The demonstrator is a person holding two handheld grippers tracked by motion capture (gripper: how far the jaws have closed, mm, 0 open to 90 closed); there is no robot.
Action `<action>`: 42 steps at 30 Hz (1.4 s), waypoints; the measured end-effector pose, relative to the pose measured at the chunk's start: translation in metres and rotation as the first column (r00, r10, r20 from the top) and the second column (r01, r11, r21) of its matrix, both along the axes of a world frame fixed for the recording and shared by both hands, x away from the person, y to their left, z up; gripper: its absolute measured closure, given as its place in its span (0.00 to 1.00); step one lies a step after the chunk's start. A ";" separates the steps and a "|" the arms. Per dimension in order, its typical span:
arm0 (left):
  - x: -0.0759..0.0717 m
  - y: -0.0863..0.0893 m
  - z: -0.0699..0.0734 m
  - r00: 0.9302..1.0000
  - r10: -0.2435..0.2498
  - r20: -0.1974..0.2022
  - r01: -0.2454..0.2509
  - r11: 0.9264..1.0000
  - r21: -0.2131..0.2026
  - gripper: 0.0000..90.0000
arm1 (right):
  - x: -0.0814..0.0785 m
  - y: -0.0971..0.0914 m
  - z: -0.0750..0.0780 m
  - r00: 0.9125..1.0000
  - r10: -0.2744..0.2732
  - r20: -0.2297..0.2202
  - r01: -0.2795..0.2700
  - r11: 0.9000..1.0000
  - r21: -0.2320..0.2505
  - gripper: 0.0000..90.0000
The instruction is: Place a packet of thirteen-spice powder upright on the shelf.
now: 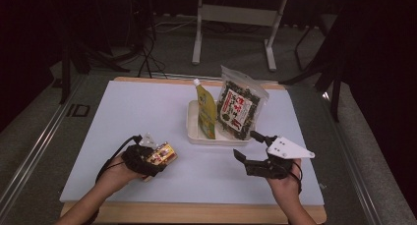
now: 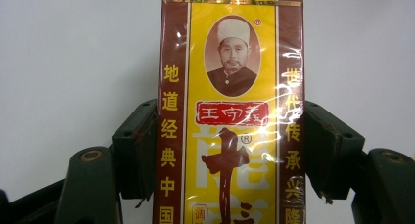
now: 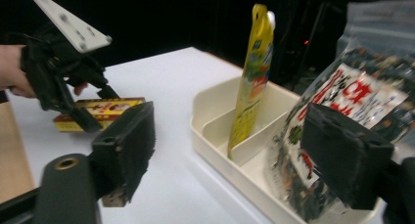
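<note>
In the lower left of the high view, the left gripper (image 1: 158, 154) lies low over the white table (image 1: 123, 117) with a red-and-yellow box (image 1: 163, 154) between its jaws. The left gripper view shows the box (image 2: 230, 111) running up the middle of the frame, both black pads against its long sides, so the jaws are pinching it at a middling width; whether the box rests on the table I cannot tell. In the lower right of the high view, the right gripper (image 1: 248, 146) hovers with its jaws spread and nothing between them, just beside the cream tray (image 1: 193, 131) at centre. That tray holds an upright yellow pouch (image 1: 206, 112) and a seaweed bag (image 1: 240, 107) leaning at its right.
</note>
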State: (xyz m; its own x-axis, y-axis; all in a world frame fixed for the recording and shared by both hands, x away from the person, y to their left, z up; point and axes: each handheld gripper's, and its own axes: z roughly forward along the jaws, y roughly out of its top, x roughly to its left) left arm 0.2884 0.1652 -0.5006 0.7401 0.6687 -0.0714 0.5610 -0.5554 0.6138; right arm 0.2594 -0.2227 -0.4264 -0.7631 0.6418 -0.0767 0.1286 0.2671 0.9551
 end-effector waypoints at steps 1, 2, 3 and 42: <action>-0.002 -0.002 0.004 1.000 0.002 0.013 -0.002 1.000 -0.024 0.36 | -0.001 0.000 0.001 1.000 -0.007 0.014 0.007 1.000 -0.002 0.21; -0.004 -0.003 0.007 0.999 0.005 0.034 -0.004 0.999 -0.035 0.36 | -0.001 0.001 0.002 1.000 -0.008 0.009 0.008 1.000 0.002 0.21; -0.005 -0.005 0.011 0.999 0.005 0.054 -0.003 0.999 -0.047 0.36 | -0.001 0.001 0.003 1.000 -0.003 0.002 0.003 1.000 0.010 0.21; -0.029 -0.054 0.023 0.915 -0.001 0.403 0.183 0.892 -0.414 0.36 | -0.006 0.084 0.007 0.983 0.075 -0.170 -0.053 0.990 0.131 0.24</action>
State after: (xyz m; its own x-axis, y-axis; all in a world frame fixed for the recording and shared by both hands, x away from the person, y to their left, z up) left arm 0.2591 0.1114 -0.4772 0.8251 0.5637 -0.0368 0.1916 -0.2180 0.9570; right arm 0.2535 -0.1390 -0.4195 -0.7973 0.5875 0.1386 0.2823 0.1599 0.9459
